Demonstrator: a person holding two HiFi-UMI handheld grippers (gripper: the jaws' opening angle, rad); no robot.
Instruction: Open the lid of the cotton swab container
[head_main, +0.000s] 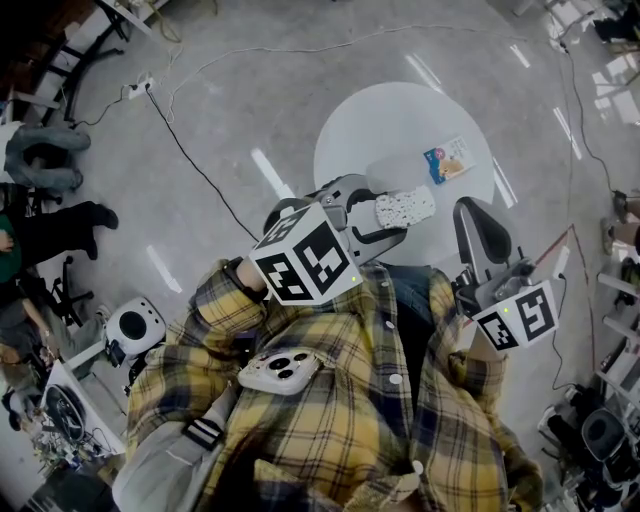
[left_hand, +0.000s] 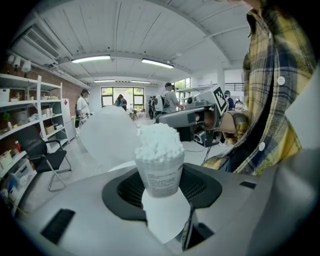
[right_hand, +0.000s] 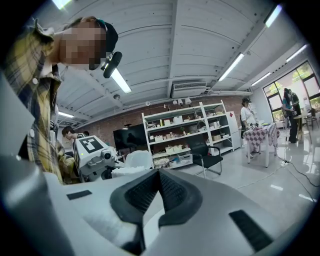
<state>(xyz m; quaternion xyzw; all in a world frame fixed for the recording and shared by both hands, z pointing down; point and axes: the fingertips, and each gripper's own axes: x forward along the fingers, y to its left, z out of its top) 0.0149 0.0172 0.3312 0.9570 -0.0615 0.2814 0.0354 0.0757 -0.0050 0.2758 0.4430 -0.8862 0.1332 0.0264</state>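
Note:
My left gripper (head_main: 385, 215) is shut on the cotton swab container (head_main: 405, 208), a small clear tub with a dotted look, held level over the near edge of the round white table (head_main: 390, 120). In the left gripper view the container (left_hand: 160, 172) stands between the jaws. Its top is uncovered, white swab heads (left_hand: 158, 141) show, and the translucent lid (left_hand: 107, 135) hangs swung back to the left. My right gripper (head_main: 472, 215) is shut on nothing, just right of the container. The right gripper view shows closed jaws (right_hand: 159, 175) and the left gripper (right_hand: 92, 155) beyond.
A small printed packet (head_main: 447, 160) lies on the table's right side. Cables (head_main: 190, 160) run over the grey floor. A white round device (head_main: 135, 325) sits at the left. Shelves (right_hand: 185, 135), a chair (right_hand: 207, 157) and people stand in the room.

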